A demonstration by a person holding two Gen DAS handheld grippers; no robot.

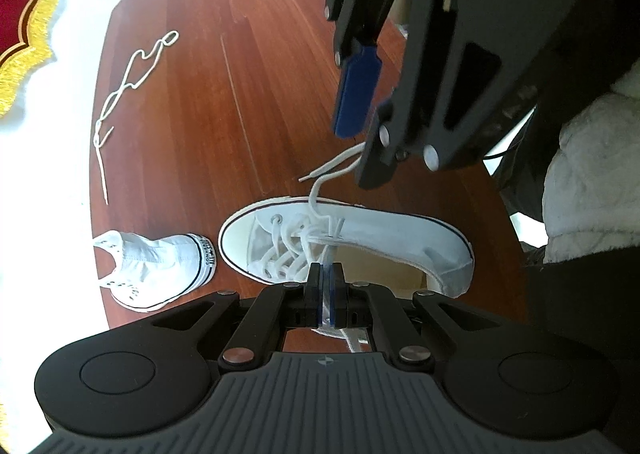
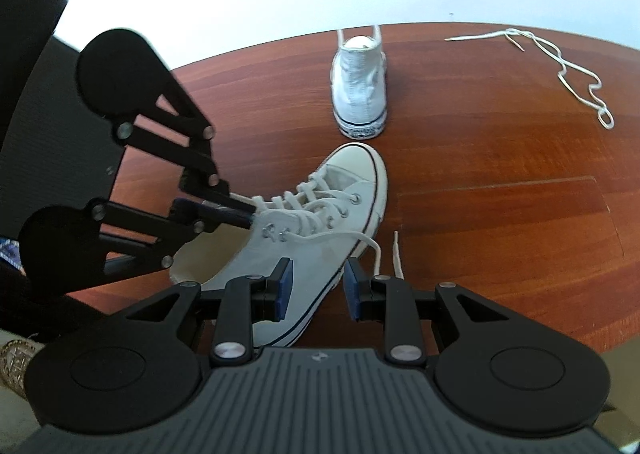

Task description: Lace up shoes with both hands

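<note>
The left claw (image 1: pixel 326 286), low in the frame, is pinching the shoe (image 1: pixel 360 238) flap steady, while the right claw (image 2: pixel 318 290) is hanging open over the lace (image 2: pixel 394 254)

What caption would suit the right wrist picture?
Open right gripper hovers over a half-laced white sneaker; left gripper pinches at its collar.
</note>
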